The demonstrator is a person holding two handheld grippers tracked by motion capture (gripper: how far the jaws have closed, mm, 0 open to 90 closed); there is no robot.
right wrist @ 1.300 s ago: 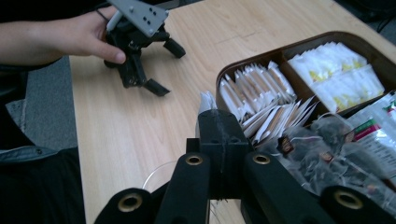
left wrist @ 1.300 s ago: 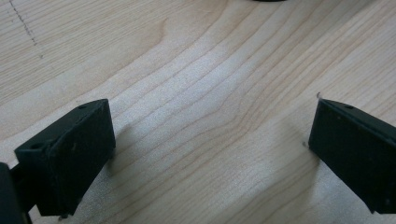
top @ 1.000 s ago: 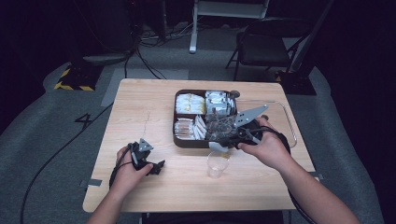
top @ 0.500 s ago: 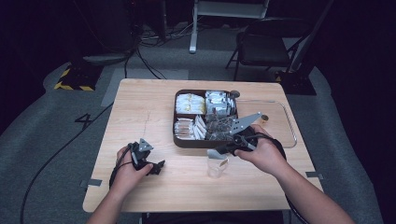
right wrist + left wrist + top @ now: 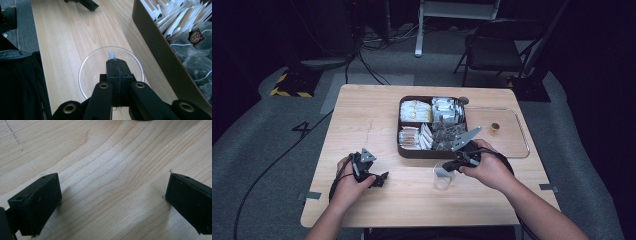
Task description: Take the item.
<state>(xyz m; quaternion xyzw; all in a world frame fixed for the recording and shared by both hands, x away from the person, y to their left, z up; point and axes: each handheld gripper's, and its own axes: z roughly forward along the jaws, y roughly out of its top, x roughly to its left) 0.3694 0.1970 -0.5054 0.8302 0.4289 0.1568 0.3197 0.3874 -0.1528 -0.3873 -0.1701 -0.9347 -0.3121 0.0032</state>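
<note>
One packet (image 5: 110,54) pinched in shut right tongs (image 5: 115,62) over cup (image 5: 86,65); left tongs (image 5: 112,197) wide, empty.

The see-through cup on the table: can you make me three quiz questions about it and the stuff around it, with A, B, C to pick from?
1. Where is the clear cup?
A. inside the brown box
B. on the table, in front of the brown box
C. on the chair

2. What colour is the compartment box?
A. dark brown
B. bright yellow
C. white

3. How do the right gripper jaws stand?
A. wide apart
B. closed on a thin white piece
C. closed around the cup's rim

Answers:
1 B: the high view shows the cup standing on the wooden table just on the person's side of the box.
2 A: its walls are dark brown in the high view and the right gripper view.
3 B: the right gripper view shows the jaws pressed together above the cup's mouth, with a white tip sticking out between them.
</note>
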